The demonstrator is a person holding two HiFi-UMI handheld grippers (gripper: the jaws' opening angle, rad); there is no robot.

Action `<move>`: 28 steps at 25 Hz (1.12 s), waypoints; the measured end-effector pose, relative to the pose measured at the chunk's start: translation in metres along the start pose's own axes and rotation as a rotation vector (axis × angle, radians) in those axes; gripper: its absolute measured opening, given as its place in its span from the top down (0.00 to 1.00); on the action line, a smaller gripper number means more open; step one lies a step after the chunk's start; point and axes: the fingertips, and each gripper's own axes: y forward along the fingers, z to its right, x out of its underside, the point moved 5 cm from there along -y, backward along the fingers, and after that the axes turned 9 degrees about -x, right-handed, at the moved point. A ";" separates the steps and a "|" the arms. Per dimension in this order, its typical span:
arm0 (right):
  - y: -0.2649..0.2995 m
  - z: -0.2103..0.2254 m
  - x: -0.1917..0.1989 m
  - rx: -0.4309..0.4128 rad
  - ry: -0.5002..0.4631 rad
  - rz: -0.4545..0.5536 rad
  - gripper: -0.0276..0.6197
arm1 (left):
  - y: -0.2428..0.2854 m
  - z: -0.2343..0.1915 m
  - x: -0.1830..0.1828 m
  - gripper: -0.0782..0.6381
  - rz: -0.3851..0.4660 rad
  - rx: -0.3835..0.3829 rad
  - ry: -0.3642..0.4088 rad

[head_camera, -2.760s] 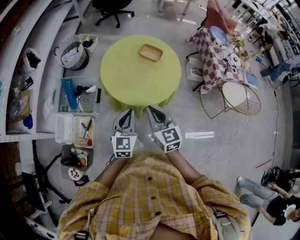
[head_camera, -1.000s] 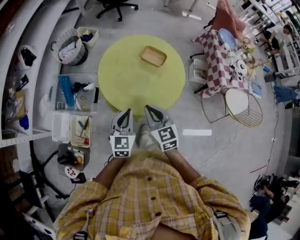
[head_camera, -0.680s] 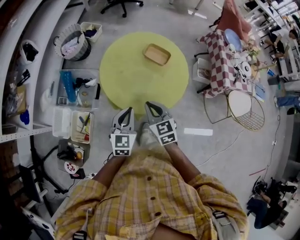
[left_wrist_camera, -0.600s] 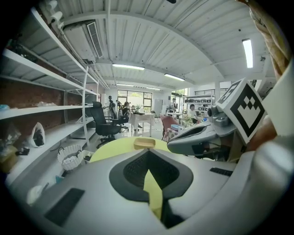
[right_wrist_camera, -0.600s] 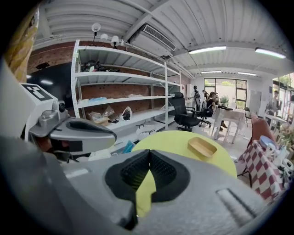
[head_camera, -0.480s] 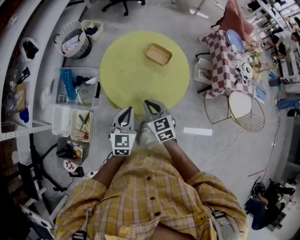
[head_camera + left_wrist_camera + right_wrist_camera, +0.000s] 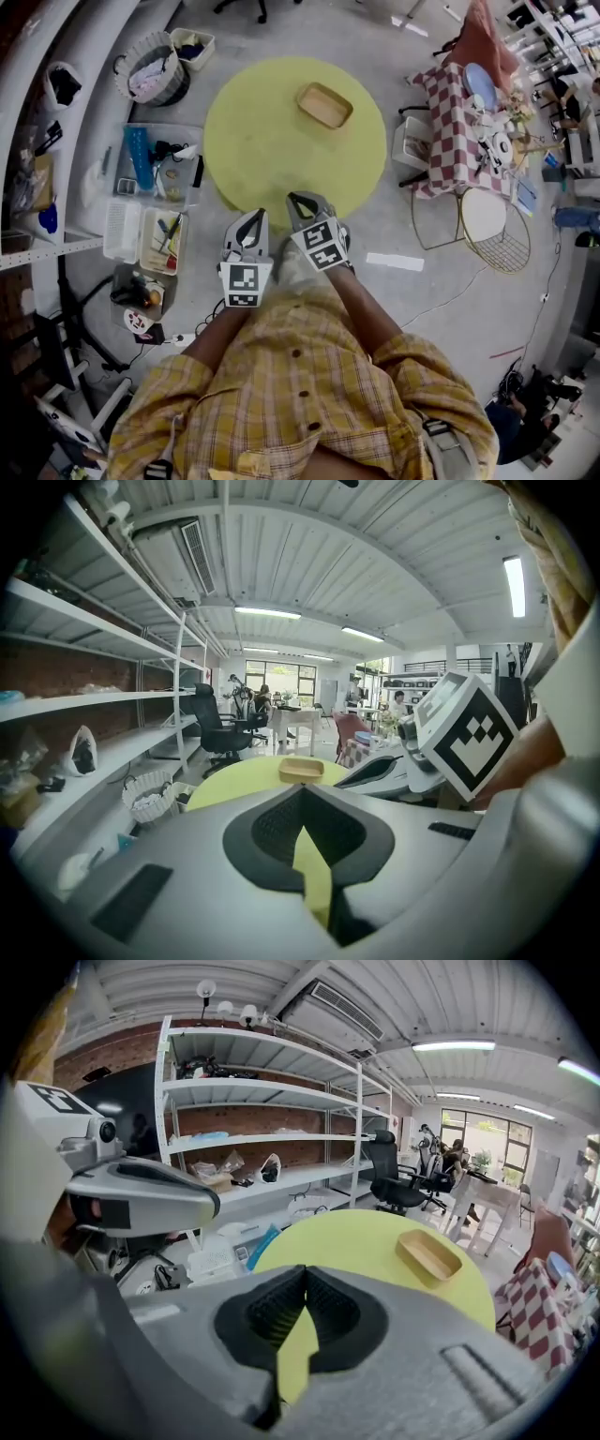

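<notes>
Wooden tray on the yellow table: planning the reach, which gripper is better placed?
Probably the right gripper: it sits farther forward than the left gripper, on the side of the wooden tray; both are shut.

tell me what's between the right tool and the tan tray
Only bare yellow tabletop lies between the right tool and the tan tray, seen in the head view.

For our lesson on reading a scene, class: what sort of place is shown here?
Probably a workshop or lab: long metal shelves along a brick wall, bins of tools on the concrete floor, and an office chair.
</notes>
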 end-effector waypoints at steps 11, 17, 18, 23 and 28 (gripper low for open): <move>0.028 0.008 0.016 -0.036 -0.048 -0.098 0.96 | 0.007 -0.003 0.003 0.89 -0.017 -0.011 -0.006; 0.045 0.010 0.026 -0.072 -0.054 -0.148 0.87 | 0.009 -0.007 0.006 0.89 -0.026 -0.014 -0.011; 0.047 0.010 0.027 -0.077 -0.059 -0.155 0.87 | 0.009 -0.008 0.006 0.89 -0.027 -0.015 -0.011; 0.063 0.010 0.034 -0.102 -0.088 -0.204 0.87 | 0.010 -0.011 0.010 0.89 -0.037 -0.017 -0.017; 0.077 0.012 0.040 -0.126 -0.137 -0.260 0.86 | 0.012 -0.012 0.013 0.89 -0.043 -0.013 -0.021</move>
